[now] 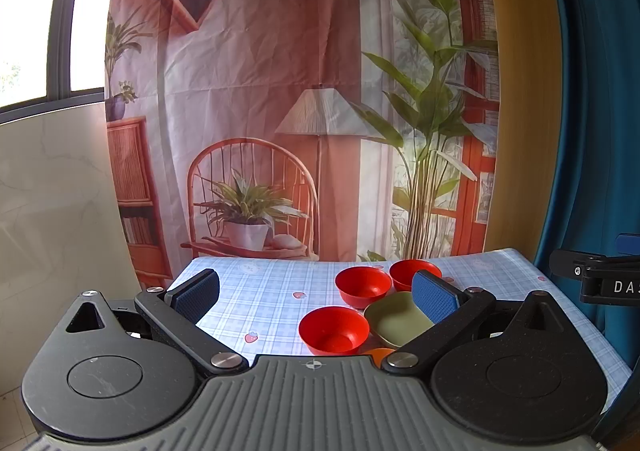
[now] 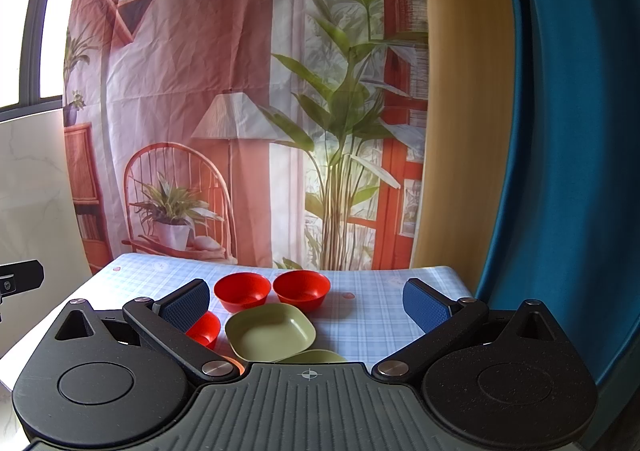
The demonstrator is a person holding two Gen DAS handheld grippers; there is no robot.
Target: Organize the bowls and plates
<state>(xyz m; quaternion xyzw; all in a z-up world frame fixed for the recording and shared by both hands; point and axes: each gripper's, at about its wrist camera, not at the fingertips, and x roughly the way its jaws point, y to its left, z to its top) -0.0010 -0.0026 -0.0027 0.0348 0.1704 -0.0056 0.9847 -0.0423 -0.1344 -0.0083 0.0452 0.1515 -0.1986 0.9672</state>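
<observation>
both tongs — the left gripper (image 1: 316, 293) and right gripper (image 2: 308, 303) — are held spread apart, nothing gripped, above the checked tablecloth (image 2: 372, 315). three red bowls (image 2: 242, 291) are grouped around a green square plate (image 2: 270, 331) — all resting on the cloth.

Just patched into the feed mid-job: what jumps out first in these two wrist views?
The red bowls: two side by side at the back and a third nearer on the left, all on the blue checked tablecloth. A green square plate sits just in front of the back pair, with a second green plate's rim poking out nearer the right gripper. Both grippers, left and right, hang open and empty above the table.
</observation>
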